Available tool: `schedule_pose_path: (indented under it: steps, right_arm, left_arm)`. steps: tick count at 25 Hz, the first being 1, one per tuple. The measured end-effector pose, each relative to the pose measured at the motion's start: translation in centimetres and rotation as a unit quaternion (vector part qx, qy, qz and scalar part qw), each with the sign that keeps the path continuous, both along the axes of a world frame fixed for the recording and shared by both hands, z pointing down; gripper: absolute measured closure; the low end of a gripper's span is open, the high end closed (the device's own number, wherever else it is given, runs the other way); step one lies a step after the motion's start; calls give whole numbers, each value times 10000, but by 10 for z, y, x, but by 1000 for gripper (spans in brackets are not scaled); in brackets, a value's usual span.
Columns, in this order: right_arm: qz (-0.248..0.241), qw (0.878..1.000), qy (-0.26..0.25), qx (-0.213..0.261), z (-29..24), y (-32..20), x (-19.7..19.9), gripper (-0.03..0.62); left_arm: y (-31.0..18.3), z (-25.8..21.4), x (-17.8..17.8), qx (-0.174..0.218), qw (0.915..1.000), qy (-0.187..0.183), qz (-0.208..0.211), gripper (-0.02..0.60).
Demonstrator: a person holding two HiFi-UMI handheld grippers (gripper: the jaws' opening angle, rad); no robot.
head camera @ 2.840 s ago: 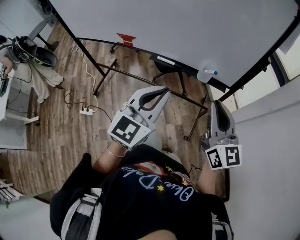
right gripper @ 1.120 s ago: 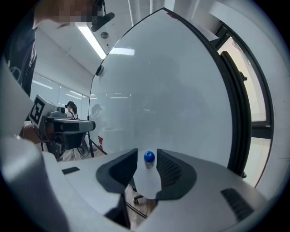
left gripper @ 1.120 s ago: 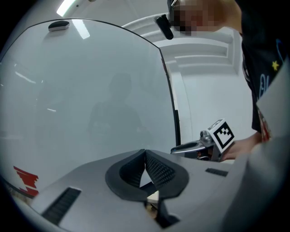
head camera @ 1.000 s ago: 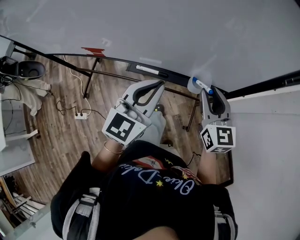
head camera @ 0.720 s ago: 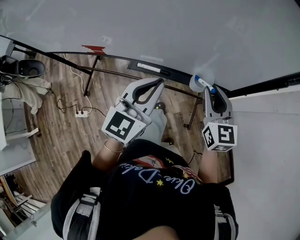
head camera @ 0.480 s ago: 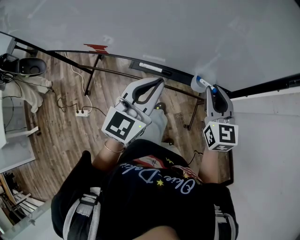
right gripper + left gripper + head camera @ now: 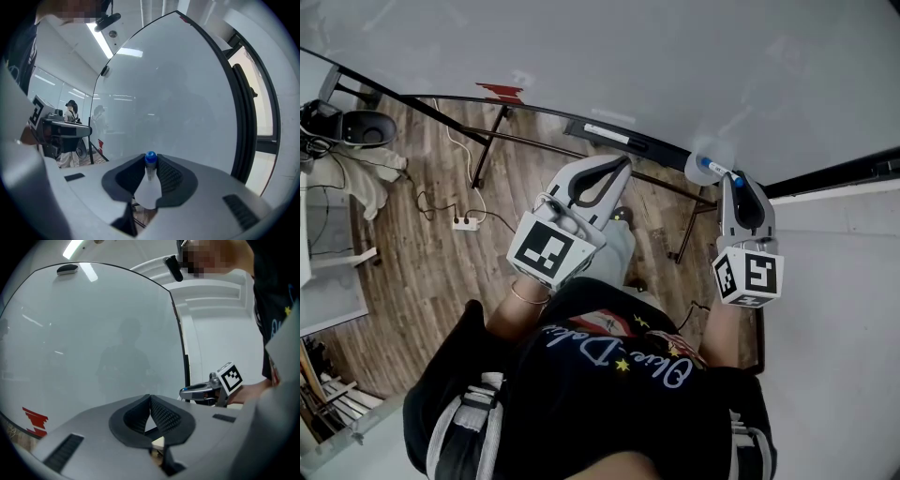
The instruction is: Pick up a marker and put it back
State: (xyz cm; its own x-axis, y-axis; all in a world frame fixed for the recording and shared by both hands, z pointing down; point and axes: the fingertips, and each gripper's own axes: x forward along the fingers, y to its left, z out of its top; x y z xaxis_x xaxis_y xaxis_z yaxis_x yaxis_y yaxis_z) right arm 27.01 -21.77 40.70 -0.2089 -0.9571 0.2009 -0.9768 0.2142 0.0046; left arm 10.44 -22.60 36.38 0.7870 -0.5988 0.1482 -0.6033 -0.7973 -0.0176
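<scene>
A big whiteboard (image 7: 609, 66) fills the top of the head view, with its dark lower rail running across above a wooden floor (image 7: 412, 272). A person in a black printed shirt (image 7: 581, 403) stands before it with a tool in each hand.

The left tongs (image 7: 623, 167) are held out from the chest and point toward the rail. They are clenched, the ribbed pads meeting at their tips with nothing between them.

The right tongs (image 7: 734, 181) reach to the board's lower right corner, well apart from the left pair. Their jaws have just been closing, and they now grasp the marker (image 7: 718, 170). The right gripper view shows its pale barrel pinched between the two pads, with the blue cap sticking out past the tips toward the board.

The marker sits just beside a pale round disc (image 7: 700, 167) at the board's bottom edge; whether the two touch cannot be told.

Left along the rail is a narrow dark tray (image 7: 609, 136) holding a white bar. A red mark (image 7: 499, 92) is on the board near its left end. A white power strip (image 7: 467, 223) lies on the floor.
</scene>
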Motion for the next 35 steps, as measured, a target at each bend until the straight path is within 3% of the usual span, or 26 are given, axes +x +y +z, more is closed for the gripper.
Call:
schedule_pose_path:
  steps: [35]
  right_arm:
    - [-164,9924,96,1216,-109,74,5,520]
  left_arm:
    - [56,-37,13,402,9990,182,-8,578]
